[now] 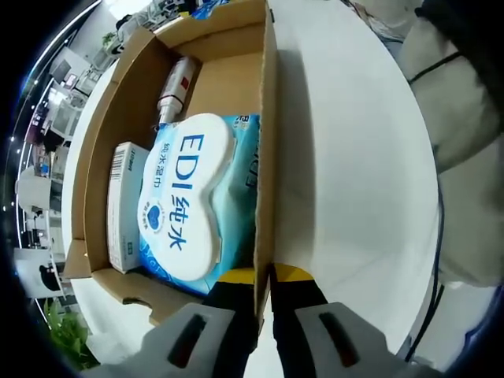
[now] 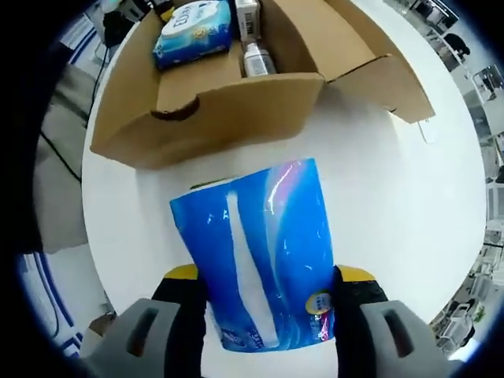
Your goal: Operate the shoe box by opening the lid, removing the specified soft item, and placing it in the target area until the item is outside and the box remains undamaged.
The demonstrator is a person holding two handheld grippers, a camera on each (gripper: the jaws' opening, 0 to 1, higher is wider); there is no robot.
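Observation:
The open cardboard shoe box [image 1: 268,118] lies on a white table. Inside it are a blue-and-white wet wipes pack [image 1: 185,197], a small white carton [image 1: 124,205] and a silver bottle [image 1: 177,88]. My left gripper [image 1: 264,277] is shut on the box's side wall, one jaw inside and one outside. In the right gripper view, my right gripper [image 2: 268,276] is shut on a soft blue plastic pack [image 2: 268,252], held over the table in front of the box [image 2: 228,110]. The wet wipes pack [image 2: 193,30] still lies in the box.
The white table [image 2: 394,181] spreads wide around the box. A box flap [image 2: 394,79] hangs out to the right in the right gripper view. A person's light clothing [image 1: 465,102] is beside the table. Room furniture lies beyond the table's edge.

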